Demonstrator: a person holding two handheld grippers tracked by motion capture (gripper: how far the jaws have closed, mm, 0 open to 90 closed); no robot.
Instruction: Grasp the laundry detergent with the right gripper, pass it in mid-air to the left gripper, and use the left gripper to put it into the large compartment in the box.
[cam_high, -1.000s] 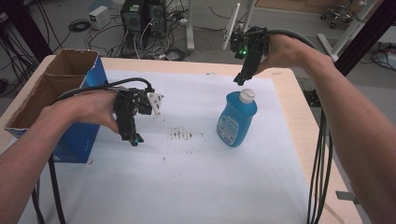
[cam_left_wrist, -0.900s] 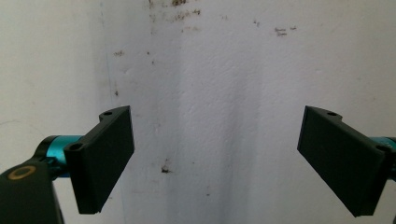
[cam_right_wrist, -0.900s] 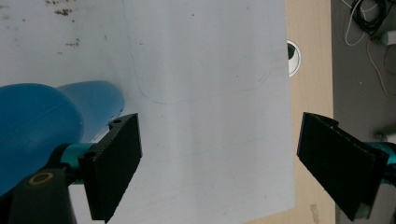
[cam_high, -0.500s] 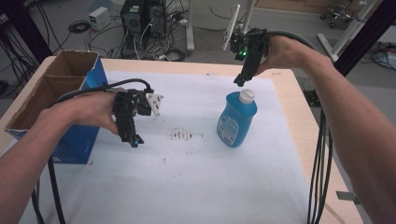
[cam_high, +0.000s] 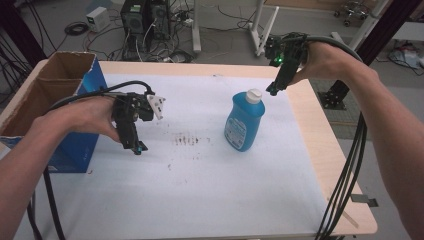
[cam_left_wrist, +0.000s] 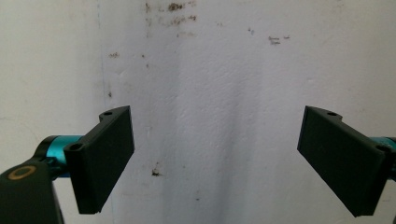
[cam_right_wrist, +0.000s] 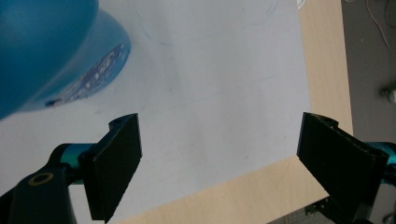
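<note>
The blue bottle stands upright on the white mat at about 2 o'clock from the bench's middle, its white cap on. It is probably part full, so moderately heavy, with smooth, slippery plastic walls; the neck under the cap looks the surest hold. The right tool hovers at the cap's 2 o'clock, jaws wide. The left tool, at 9 o'clock, is also wide and empty.

Blue bottle — white cap, printed label — upright on white sheet, right of centre
</note>
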